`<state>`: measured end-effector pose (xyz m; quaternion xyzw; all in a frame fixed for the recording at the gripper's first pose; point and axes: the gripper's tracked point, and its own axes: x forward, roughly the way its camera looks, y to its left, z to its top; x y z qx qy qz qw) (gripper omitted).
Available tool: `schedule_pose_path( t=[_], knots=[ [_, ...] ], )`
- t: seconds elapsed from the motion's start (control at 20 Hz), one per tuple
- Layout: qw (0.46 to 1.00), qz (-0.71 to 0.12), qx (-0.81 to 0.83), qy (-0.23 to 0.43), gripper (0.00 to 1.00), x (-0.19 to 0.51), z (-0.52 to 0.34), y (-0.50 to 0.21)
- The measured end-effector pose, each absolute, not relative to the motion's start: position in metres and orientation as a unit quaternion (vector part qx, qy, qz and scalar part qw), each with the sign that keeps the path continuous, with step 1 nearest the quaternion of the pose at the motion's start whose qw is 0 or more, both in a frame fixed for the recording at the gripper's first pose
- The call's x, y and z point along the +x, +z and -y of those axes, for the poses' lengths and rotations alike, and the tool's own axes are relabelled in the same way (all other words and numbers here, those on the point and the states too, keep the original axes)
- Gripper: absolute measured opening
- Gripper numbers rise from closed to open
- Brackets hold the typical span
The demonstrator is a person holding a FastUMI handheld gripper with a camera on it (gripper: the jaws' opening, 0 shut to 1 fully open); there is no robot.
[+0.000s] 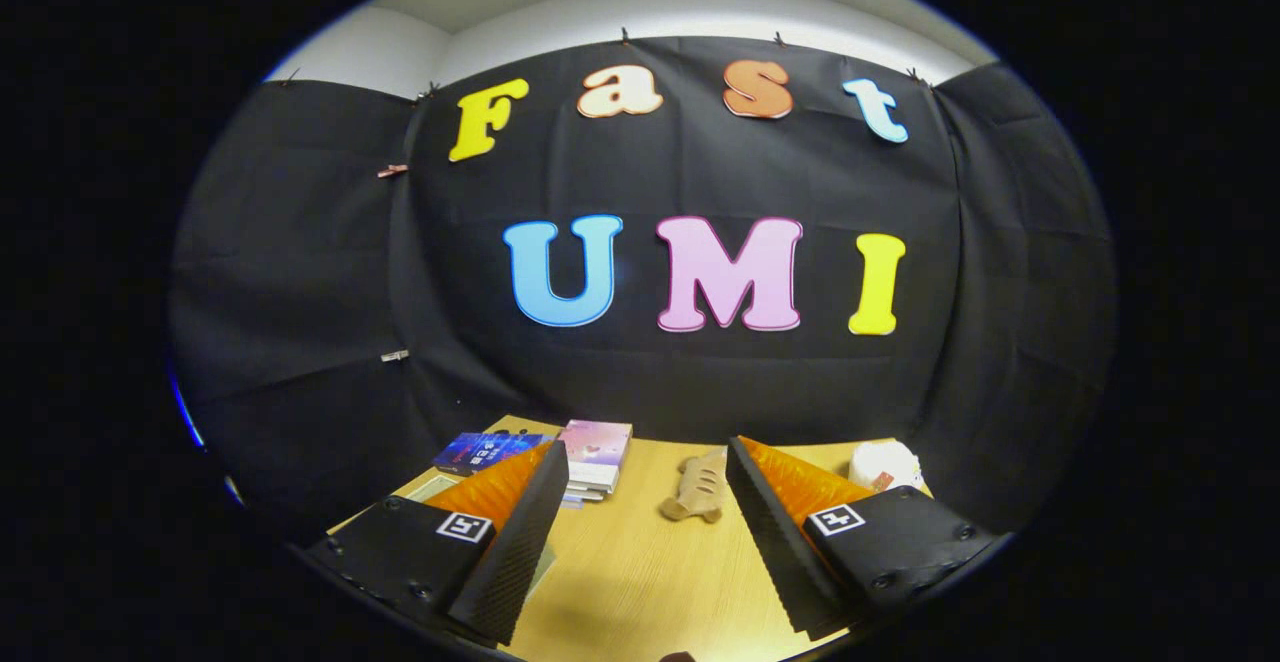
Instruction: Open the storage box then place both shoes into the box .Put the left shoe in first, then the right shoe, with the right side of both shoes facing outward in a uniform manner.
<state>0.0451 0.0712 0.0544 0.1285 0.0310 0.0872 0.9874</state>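
2 fingers of the gripper (640, 502) stand wide apart, holding nothing, above a wooden table (640, 582). 1 tan shoe (697, 487) lies on the table just ahead, between the jaws, nearer the right one. Books (597, 454) sit beyond the left finger, a white object (882, 462) beyond the right.

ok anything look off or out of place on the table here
Nothing looks spilled or damaged. The gripper is open over the wooden table, holding nothing. A tan sandal lies just beyond the fingertips, a stack of books beyond the left finger and a white object beyond the right.
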Motion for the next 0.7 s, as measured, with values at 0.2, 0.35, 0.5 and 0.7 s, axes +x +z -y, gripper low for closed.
schedule_pose_path(
  t=[0.2, 0.35, 0.5, 0.7],
  knots=[
    [0.987, -0.014, 0.117, 0.109, 0.98, 0.033, -0.075, 0.057],
    [0.985, -0.026, 0.119, 0.119, 0.98, 0.032, -0.072, 0.048],
    [0.986, -0.034, 0.112, 0.123, 0.98, 0.027, -0.067, 0.038],
    [0.985, -0.044, 0.108, 0.124, 0.98, 0.029, -0.064, 0.030]
  ],
)
